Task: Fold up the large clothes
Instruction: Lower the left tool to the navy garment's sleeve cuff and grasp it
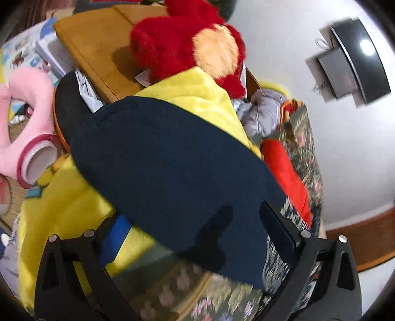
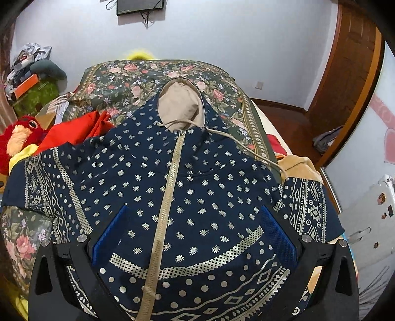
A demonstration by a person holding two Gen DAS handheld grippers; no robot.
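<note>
A navy zip hoodie (image 2: 197, 177) with silver dots and patterned bands lies face up on the floral bedspread (image 2: 118, 81), its beige-lined hood (image 2: 180, 103) towards the wall. My right gripper (image 2: 195, 232) is open just above the lower front, its blue pads on either side of the beige zipper (image 2: 167, 202). In the left wrist view a plain navy stretch of the hoodie (image 1: 167, 160) fills the middle. My left gripper (image 1: 197, 234) is open, its fingers wide apart at the cloth's near edge; the cloth hides part of the left finger.
A red plush toy (image 1: 187, 42) sits on a wooden board (image 1: 98, 49) beside yellow fabric (image 1: 202, 89). Red cloth (image 2: 74, 133) lies at the hoodie's left. A pink ring cushion (image 1: 27, 106) is at far left. A wooden door (image 2: 345, 81) and a wall screen (image 2: 140, 6) are behind.
</note>
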